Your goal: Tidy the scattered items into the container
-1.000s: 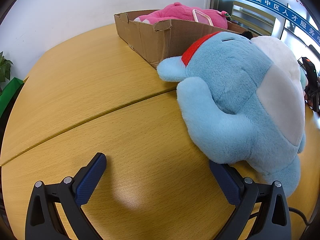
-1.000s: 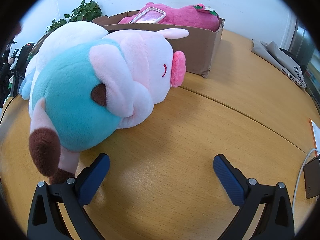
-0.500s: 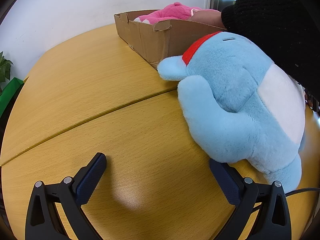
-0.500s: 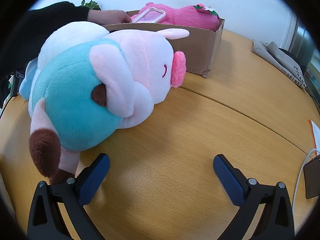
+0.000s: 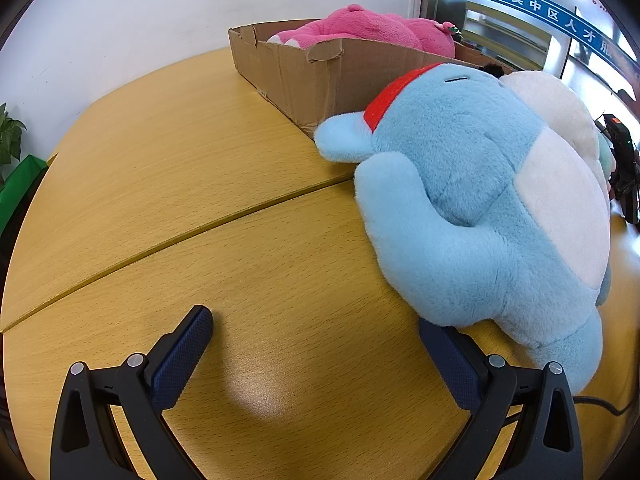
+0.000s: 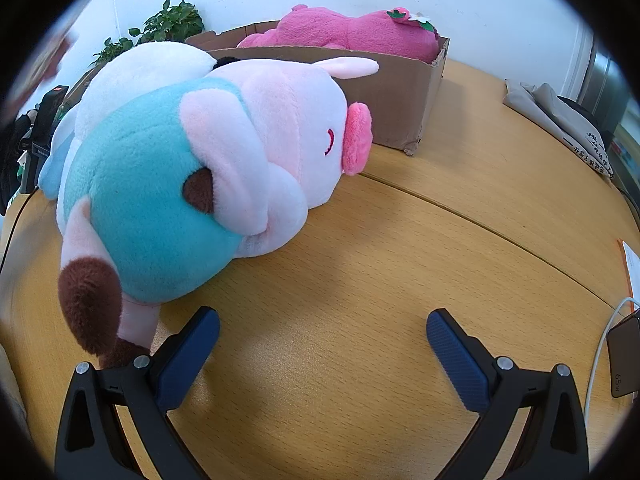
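Note:
A light blue plush [image 5: 480, 208] with a red collar lies on the wooden table [image 5: 180, 184], its head against the cardboard box [image 5: 320, 76]. A pink plush [image 5: 372, 30] lies in the box. My left gripper [image 5: 316, 332] is open and empty, its right finger touching the blue plush. In the right wrist view a pink-and-teal pig plush [image 6: 208, 172] lies in front of the box [image 6: 400, 96], with the pink plush [image 6: 344, 30] inside. A white plush [image 6: 140, 76] lies behind the pig. My right gripper [image 6: 324, 332] is open and empty, just right of the pig's foot.
A grey folded cloth [image 6: 560, 116] lies at the table's right. A phone on a white cable [image 6: 624, 352] sits at the right edge. A green plant [image 6: 160, 28] stands behind the box. A dark device [image 5: 624, 164] stands at the far right.
A person's black-sleeved arm reached into the box half a second ago and is now gone, along with the pink-framed flat object that lay on the pink plush. Both grippers stayed still.

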### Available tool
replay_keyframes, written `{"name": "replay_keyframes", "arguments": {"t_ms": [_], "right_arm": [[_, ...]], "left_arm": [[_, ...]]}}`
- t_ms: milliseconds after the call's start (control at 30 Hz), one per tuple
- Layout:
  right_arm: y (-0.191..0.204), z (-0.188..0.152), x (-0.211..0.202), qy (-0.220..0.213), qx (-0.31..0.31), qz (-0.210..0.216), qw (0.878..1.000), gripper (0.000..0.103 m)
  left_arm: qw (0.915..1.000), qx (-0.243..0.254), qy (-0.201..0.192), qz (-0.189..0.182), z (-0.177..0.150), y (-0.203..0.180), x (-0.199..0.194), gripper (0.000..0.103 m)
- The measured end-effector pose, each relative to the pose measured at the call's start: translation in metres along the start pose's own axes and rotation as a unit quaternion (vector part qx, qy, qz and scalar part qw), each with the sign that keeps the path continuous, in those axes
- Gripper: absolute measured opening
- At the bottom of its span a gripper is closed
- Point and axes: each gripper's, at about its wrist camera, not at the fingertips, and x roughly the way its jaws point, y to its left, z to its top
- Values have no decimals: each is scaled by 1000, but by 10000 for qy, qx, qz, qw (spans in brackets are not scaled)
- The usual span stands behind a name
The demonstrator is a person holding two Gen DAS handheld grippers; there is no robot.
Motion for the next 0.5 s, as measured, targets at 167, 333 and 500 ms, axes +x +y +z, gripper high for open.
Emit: {"name": "replay_keyframes", "arguments": {"t_ms": [167,333,500], "right_arm": [[0,0,0,2,4,1,10000,103],[1,0,-1,2,4,1,10000,103],[1,0,-1,1,5,1,10000,103]], "left_arm": [[10000,-6,2,2,1,0,0,103],[10000,-11,4,5,1,-1,0,103],[10000,-17,5,7,2,0,1,103]]}}
